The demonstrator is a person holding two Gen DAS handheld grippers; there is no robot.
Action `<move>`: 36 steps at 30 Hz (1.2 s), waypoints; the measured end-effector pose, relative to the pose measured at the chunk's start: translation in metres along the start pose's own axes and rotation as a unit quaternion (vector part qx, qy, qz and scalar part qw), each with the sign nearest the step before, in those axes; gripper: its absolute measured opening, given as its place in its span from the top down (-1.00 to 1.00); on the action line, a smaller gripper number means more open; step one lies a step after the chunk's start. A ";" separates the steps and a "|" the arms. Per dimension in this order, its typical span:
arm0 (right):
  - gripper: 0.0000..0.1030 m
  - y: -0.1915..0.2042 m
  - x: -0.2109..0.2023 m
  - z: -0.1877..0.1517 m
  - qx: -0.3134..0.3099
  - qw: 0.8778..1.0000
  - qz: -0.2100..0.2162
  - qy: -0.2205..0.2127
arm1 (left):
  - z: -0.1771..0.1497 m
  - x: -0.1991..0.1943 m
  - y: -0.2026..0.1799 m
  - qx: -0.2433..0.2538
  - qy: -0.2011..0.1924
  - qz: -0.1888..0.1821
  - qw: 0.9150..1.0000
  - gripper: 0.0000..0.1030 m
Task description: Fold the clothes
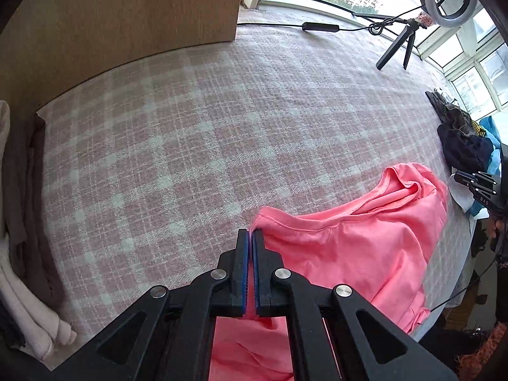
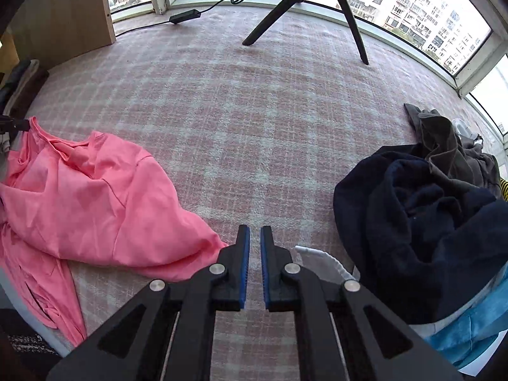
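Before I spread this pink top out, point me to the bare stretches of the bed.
Free: the checked bedspread between the pink top and the dark clothes pile, back to the tripod. Also bare left of the left hand-held gripper, up to the folded stack and wooden panel. Crowded: the right edge.

The left claw (image 1: pixel 251 233) has its two blue-padded fingers pressed together on a pinch of cloth, reaching forward and low. The right claw (image 2: pixel 255 233) points forward too, its fingers parted by a narrow gap and gripping nothing; its tips show at the right edge of the left wrist view.
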State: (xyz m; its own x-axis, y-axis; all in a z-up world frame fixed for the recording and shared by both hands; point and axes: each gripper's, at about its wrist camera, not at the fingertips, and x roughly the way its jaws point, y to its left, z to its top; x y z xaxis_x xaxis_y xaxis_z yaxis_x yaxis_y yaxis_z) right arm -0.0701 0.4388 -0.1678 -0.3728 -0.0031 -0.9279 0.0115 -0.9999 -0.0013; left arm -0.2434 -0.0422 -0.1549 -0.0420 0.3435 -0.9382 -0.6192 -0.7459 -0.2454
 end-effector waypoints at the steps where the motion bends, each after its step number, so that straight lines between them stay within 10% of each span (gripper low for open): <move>1: 0.63 0.010 -0.007 0.010 -0.013 0.999 0.030 -0.019 | -0.004 -0.007 0.001 0.002 -0.003 0.005 1.000 0.87; 5: 0.33 0.079 0.007 0.040 -0.113 0.984 0.134 -0.013 | -0.016 -0.028 0.016 -0.018 -0.014 0.010 1.000 0.89; 12: 0.34 0.144 0.062 0.050 -0.220 0.963 0.146 0.048 | -0.035 -0.025 0.024 -0.032 -0.006 0.007 0.999 0.90; 15: 0.98 0.154 0.058 0.053 -0.249 0.957 0.143 0.035 | -0.038 -0.025 0.020 -0.031 -0.007 0.001 0.999 0.90; 20: 0.99 0.111 0.040 0.103 -0.159 0.981 0.111 -0.028 | -0.037 -0.014 -0.002 0.012 0.013 0.000 1.000 0.90; 26: 0.18 0.092 0.041 0.115 -0.133 0.988 0.076 -0.031 | -0.037 -0.002 -0.029 0.066 0.037 0.000 0.997 0.85; 36: 0.08 0.083 0.094 0.073 -0.136 0.986 0.085 0.054 | -0.036 0.002 -0.053 0.118 0.060 0.005 0.991 0.78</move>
State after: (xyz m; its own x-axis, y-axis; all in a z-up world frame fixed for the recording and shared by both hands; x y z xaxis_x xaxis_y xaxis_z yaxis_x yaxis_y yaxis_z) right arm -0.1715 0.3550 -0.2275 -0.2429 -0.1550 -0.9576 0.3187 -0.9451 0.0722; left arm -0.1824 -0.0221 -0.1521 0.0356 0.2553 -0.9662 -0.7857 -0.5904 -0.1849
